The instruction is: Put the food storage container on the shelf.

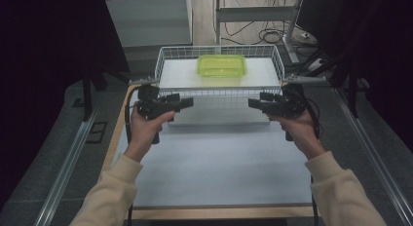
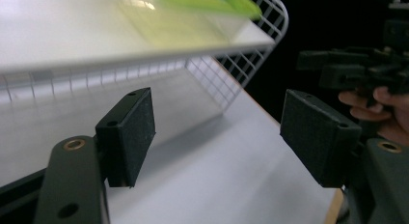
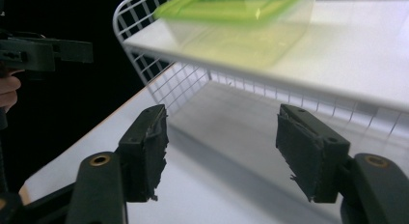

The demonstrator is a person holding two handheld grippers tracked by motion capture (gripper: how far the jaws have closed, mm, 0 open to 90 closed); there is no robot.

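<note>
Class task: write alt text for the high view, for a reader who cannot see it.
A green lidded container sits in a white wire basket at the table's far end. In front, a person holds the left tongs and right tongs, both open and empty.

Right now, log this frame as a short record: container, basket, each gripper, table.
container: green lidded box, lid on, resting on the white board inside the basket
basket: white wire basket at the table's far edge
left gripper: open, nothing between its fingers, in front of the basket
right gripper: open, nothing between its fingers, in front of the basket
table: white top
</note>
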